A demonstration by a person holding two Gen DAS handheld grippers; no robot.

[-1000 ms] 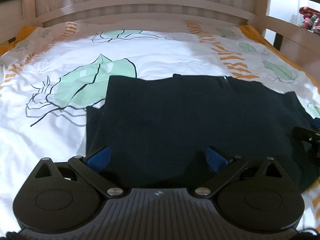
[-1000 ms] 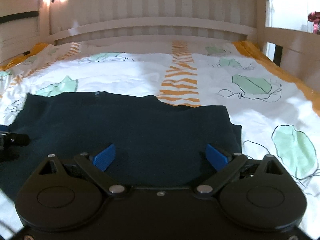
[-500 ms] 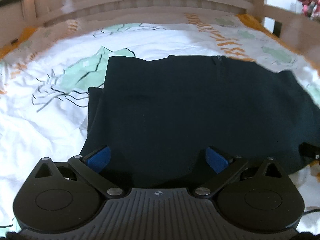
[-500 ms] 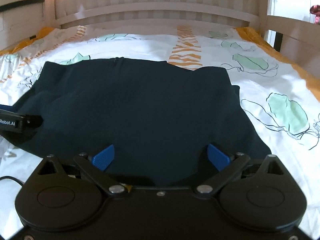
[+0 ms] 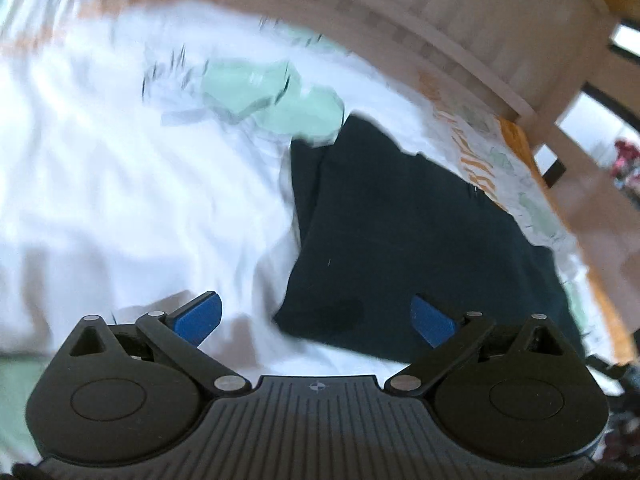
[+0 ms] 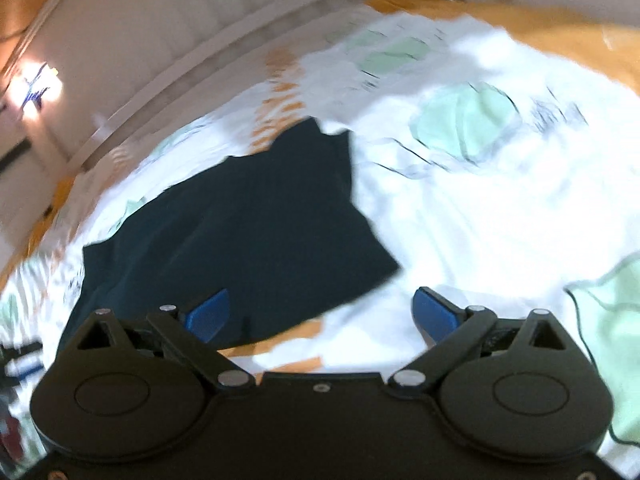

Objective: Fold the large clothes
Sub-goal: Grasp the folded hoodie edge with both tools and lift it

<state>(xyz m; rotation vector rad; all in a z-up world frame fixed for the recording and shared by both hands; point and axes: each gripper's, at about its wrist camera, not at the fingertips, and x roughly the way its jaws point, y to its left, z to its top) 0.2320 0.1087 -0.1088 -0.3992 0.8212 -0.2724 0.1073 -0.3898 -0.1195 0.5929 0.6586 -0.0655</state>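
Dark navy folded garment (image 5: 404, 240) lies flat on the leaf-print white bedsheet (image 5: 120, 200). Left gripper (image 5: 316, 316) and right gripper (image 6: 320, 312) hover wide, empty, probably lining up another fold.

Your left tool (image 5: 316, 318) now looks tilted and turned to the left, so the dark garment (image 5: 404, 236) no longer fills the space between its fingers; only the garment's near left corner lies there, over white bed sheet (image 5: 120, 208). Your right tool (image 6: 320, 314) is turned the opposite way, and the garment (image 6: 248, 236) now sits to its left side, with its near right corner between the spread fingers. Both views are blurred now.
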